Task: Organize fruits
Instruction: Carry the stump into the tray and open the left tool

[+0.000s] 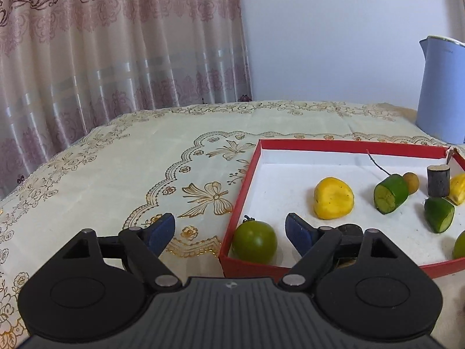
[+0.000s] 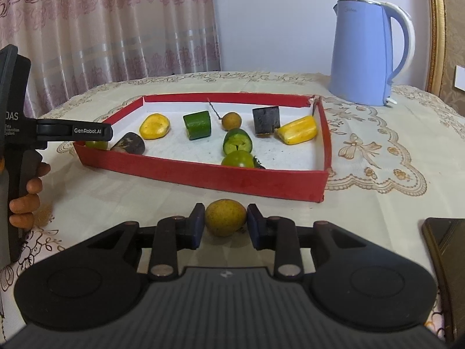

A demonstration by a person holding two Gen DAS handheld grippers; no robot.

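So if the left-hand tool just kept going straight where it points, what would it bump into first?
Probably the green tomato in the near corner of the red box, or that box's near wall. It sits between the open jaws of the left gripper, though depth is hard to judge.

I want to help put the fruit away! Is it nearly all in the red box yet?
Nearly! Many pieces already lie in the red box, including a green tomato beside the open left gripper. The right gripper is shut on one yellow-brown fruit outside the box on the tablecloth. That one still needs to go in.
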